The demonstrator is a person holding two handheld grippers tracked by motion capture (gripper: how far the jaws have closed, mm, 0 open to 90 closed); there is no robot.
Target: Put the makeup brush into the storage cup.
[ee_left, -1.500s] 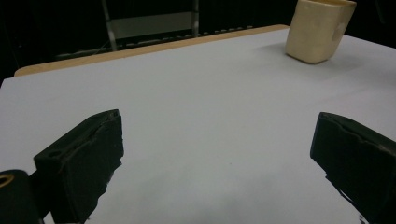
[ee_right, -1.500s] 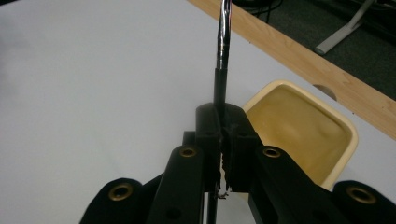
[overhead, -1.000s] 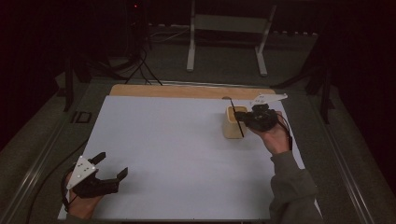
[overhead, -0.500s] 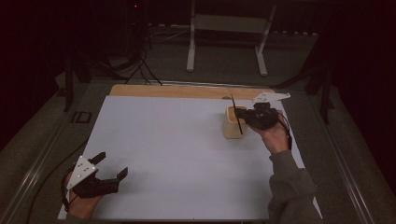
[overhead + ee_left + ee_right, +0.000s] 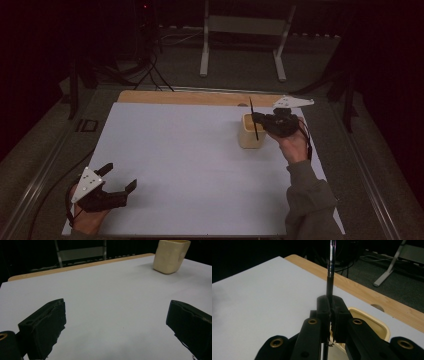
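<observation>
A cream cup [image 5: 249, 132] stands on the white sheet at the right of the table; it is also at the top right of the left gripper view [image 5: 170, 255]. My right gripper [image 5: 256, 118] is shut on a thin black stick [image 5: 253, 117], which stands nearly upright with its lower end over the cup. In the right gripper view the stick [image 5: 329, 272] rises out from between the closed jaws, with the cup's rim [image 5: 372, 321] just behind them. My left gripper [image 5: 119, 178] rests open near the front left corner, with nothing between its fingers [image 5: 46, 323].
A white sheet [image 5: 190, 165] covers most of a wooden tabletop [image 5: 185, 97], whose bare strip shows along the far edge. Behind the table are a metal stand [image 5: 242, 30] and cables on a dark floor.
The right gripper has lifted the stick a little and shifted it slightly right over the cup. The left gripper has not moved.
</observation>
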